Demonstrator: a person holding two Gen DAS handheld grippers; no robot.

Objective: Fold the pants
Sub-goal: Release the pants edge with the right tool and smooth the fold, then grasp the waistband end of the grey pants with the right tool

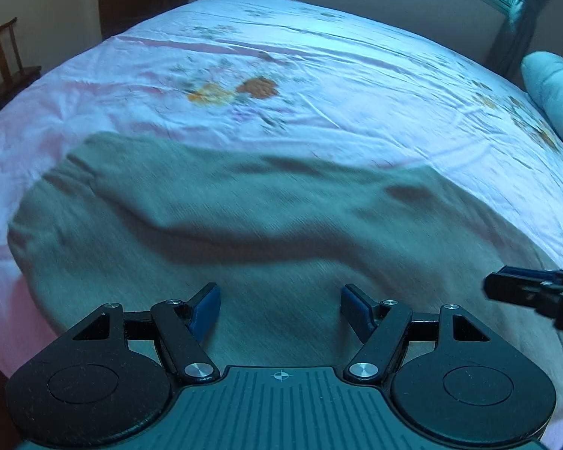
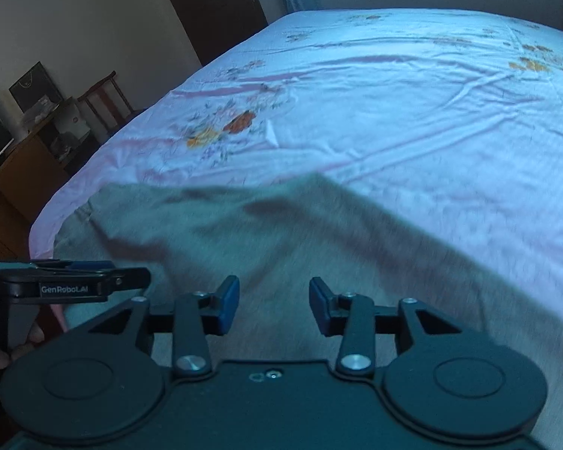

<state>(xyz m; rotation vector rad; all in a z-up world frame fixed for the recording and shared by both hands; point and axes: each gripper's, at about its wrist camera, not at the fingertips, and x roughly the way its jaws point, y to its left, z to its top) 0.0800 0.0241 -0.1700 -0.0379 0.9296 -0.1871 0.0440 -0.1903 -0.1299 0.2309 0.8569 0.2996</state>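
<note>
The grey pants (image 1: 244, 232) lie rumpled across the near edge of the bed (image 1: 319, 75). Left gripper (image 1: 280, 309) and right gripper (image 2: 274, 305) both hover spread and empty; grabbing through those ridges risks trapping creases

left hand-held gripper (image 1: 280, 309): jaws wide apart, blue pads clear, pitched downward, nothing between them | right hand-held gripper (image 2: 274, 305): jaws parted, gap empty, pitched downward | fingers (image 2: 26, 341) at lower left edge, gripping the left handle
</note>
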